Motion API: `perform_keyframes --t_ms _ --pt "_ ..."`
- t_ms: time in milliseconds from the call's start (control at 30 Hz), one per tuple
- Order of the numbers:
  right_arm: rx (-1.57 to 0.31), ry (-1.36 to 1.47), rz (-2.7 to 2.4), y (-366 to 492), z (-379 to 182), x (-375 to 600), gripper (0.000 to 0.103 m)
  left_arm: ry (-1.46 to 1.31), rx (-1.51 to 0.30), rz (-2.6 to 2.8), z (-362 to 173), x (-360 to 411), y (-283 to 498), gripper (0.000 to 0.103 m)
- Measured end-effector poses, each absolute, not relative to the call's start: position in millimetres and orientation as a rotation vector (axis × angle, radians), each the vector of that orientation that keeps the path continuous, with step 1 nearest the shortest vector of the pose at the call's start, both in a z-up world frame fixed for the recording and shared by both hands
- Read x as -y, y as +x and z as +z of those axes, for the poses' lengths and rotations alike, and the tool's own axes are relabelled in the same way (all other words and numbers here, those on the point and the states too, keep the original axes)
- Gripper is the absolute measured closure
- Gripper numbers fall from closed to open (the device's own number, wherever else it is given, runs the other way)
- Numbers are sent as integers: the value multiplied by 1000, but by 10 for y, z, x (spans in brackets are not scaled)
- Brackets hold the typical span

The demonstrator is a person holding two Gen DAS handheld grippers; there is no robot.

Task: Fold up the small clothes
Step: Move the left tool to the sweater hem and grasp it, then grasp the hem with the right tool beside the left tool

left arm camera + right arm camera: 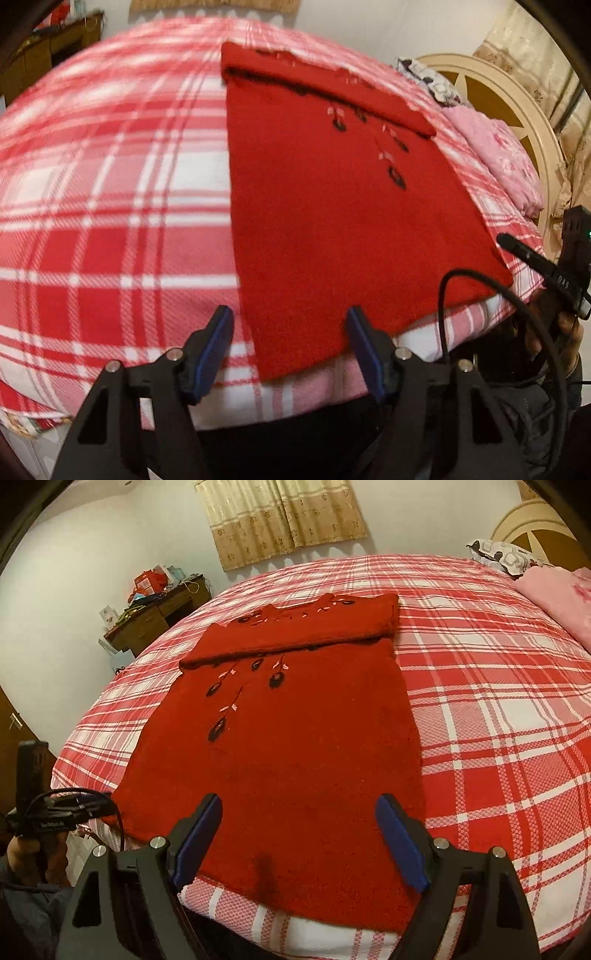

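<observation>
A red knitted garment (325, 221) with dark embroidered flowers lies flat on a red and white plaid bed (110, 221). Its far end is folded back over itself in a band. My left gripper (290, 339) is open and empty, just above the garment's near left corner at the bed's front edge. In the right wrist view the same garment (295, 757) fills the middle, and my right gripper (299, 834) is open and empty, over its near hem. The other gripper (55, 812) shows at the left, off the bed's edge.
A pink folded blanket (557, 594) and a patterned pillow (502, 554) lie at the bed's far right by a cream headboard (517, 110). A cluttered wooden desk (155, 616) stands beyond the bed on the left. The other gripper and its cable (554, 280) are at my right.
</observation>
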State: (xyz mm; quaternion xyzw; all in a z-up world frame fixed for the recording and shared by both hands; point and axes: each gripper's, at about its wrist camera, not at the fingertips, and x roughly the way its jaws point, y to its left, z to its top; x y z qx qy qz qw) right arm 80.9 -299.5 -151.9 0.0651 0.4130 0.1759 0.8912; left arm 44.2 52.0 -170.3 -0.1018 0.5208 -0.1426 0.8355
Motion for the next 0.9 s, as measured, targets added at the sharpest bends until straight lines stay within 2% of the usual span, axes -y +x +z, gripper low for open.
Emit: perform_keyframes --t_ms 133,200,233,267,333,500,733,800,867,900 --pt "-866 146 357 817 -1541 3017 17 -205 -1107 -334 -1705 -450 402 40" --pt "-868 147 354 814 -1546 3030 17 -210 -1107 -328 -1701 -480 403 54" --pt "-869 144 352 812 -1542 3036 17 -213 -1104 -326 -1691 -496 399 70" --pt "-866 140 348 804 -1531 3048 17 -215 -1101 -328 -1681 -508 394 81" --pt "-861 137 336 780 -1507 3094 17 -207 -1085 -320 -1652 -519 381 88" --pt "-893 153 311 725 -1501 3253 17 -167 -1061 -327 -1616 -475 365 88" --pt "-959 167 273 577 -1583 3465 18 -250 -1052 -375 -1647 -589 390 88" --pt "-975 187 278 543 -1614 3512 28 -253 -1035 -378 -1620 -608 375 90" --pt "-986 207 294 525 -1638 3539 44 -253 -1019 -388 -1598 -618 361 91" --pt "-995 216 303 532 -1655 3543 47 -253 -1011 -391 -1588 -622 354 91"
